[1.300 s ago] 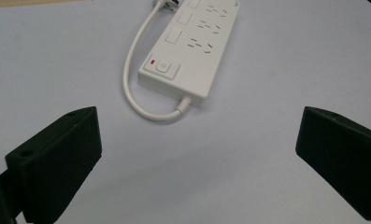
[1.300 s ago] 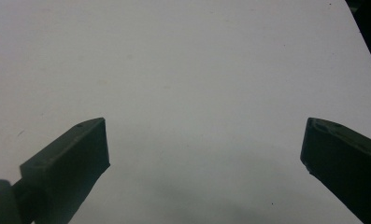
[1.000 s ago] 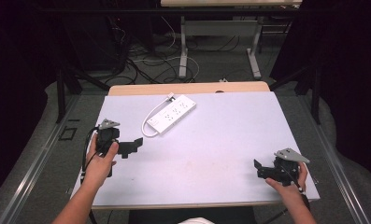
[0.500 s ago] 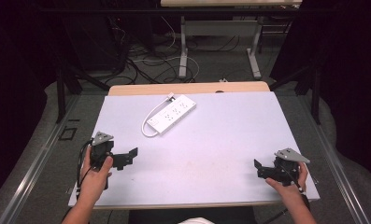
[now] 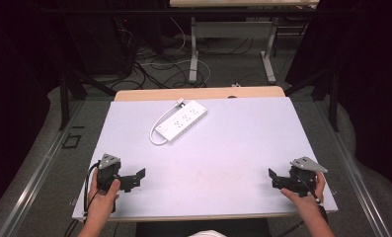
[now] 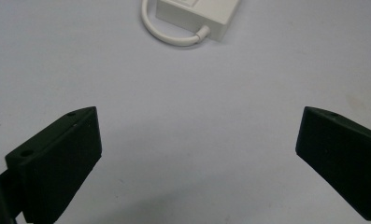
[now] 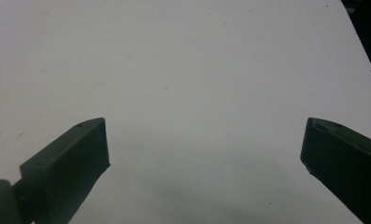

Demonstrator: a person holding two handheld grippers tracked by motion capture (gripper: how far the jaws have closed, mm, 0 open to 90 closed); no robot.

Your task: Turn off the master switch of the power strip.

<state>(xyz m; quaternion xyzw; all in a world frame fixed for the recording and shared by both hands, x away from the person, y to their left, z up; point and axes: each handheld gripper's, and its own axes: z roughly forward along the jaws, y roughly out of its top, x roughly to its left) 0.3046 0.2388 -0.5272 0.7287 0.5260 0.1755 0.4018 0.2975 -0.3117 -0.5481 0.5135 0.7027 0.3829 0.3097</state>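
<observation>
white power strip [image 5: 180,120] lies far-centre on the table [image 5: 243,148], w/ short looped cord. rigid, light, slick plastic; grab across its narrow sides. left gripper [image 5: 134,178] & right gripper [image 5: 274,178] fingers wide, empty.

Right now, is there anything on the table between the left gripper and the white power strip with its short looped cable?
Nothing visible stands between them. The left gripper is open near the table's front-left edge, and only bare white tabletop lies between it and the white power strip. In the left gripper view the strip sits straight ahead beyond the jaws.
</observation>
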